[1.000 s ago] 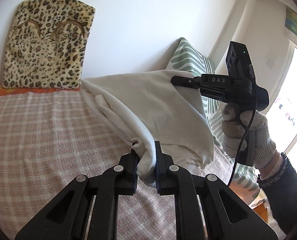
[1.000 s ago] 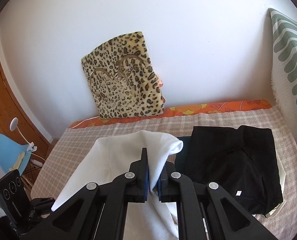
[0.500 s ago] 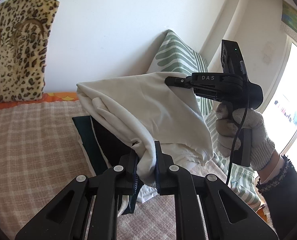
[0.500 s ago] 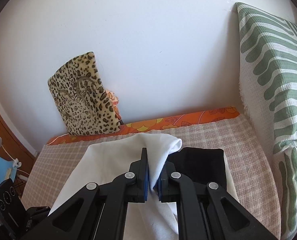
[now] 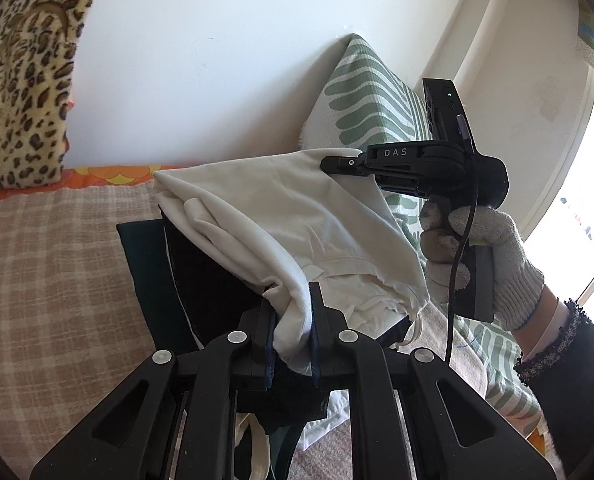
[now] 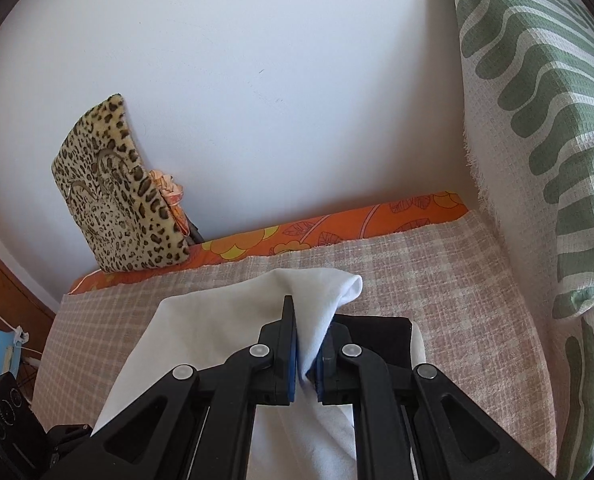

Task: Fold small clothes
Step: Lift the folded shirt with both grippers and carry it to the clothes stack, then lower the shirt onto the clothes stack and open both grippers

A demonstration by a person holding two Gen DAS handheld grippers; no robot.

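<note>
White garment (image 5: 281, 216) | clamped by left gripper (image 5: 291, 332) and right gripper (image 6: 307, 344) | above black clothes (image 5: 213, 280)

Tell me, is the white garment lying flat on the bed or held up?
Held up. The white garment hangs bunched between the left gripper and the right gripper, both shut on it, above the dark clothes.

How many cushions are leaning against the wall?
2. A leopard cushion stands at the far left of the bed; a green-striped cushion stands at the right corner. Others may be out of view.
</note>
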